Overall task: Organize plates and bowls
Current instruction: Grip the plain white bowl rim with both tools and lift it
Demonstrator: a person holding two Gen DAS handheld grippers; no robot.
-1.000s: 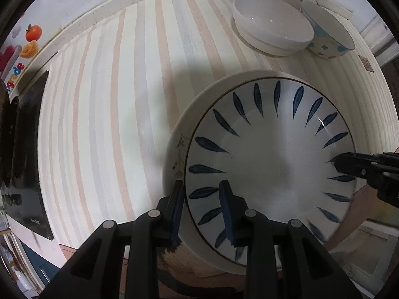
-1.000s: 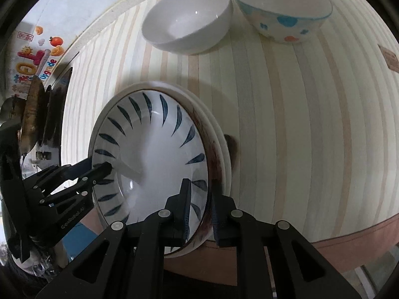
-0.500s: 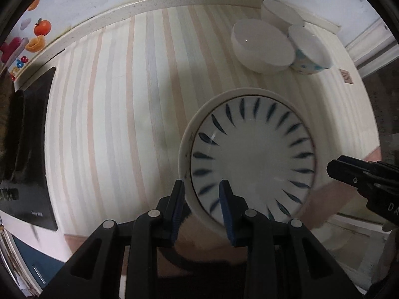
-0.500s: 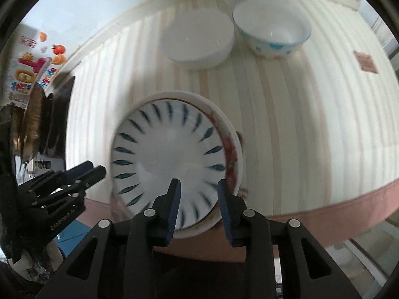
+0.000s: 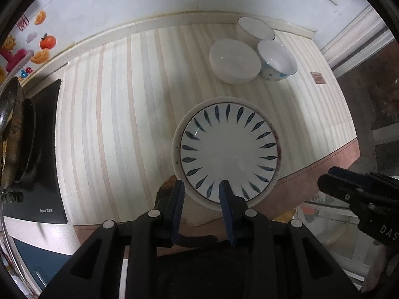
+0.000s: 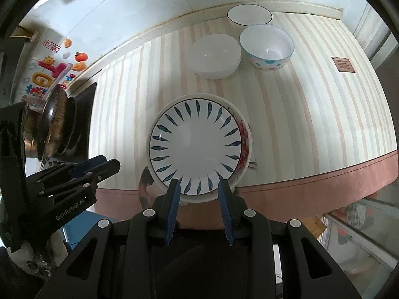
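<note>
A blue-leaf plate (image 5: pixel 228 153) (image 6: pixel 195 145) lies stacked on a larger white plate (image 5: pixel 177 137) with a red pattern (image 6: pixel 245 139) at the table's front edge. At the back stand a plain white bowl (image 5: pixel 233 61) (image 6: pixel 214 54), a blue-spotted bowl (image 5: pixel 276 61) (image 6: pixel 266 46) and a dark-rimmed white bowl (image 5: pixel 254 28) (image 6: pixel 249 15). My left gripper (image 5: pixel 202 186) is open and empty, raised above the plates' near rim. My right gripper (image 6: pixel 199 184) is open and empty, also raised above the near rim.
A striped cloth covers the table (image 5: pixel 112 124) (image 6: pixel 311 114). A black cooktop (image 5: pixel 42 164) with a pan (image 6: pixel 53 122) sits at the left. A wall with stickers (image 5: pixel 37 42) runs behind. The table's reddish front edge (image 6: pixel 299 194) is near the grippers.
Both grippers let go of the blue-leaf plate, opened and pulled back and up from the stack. The plates now lie flat and look smaller.
</note>
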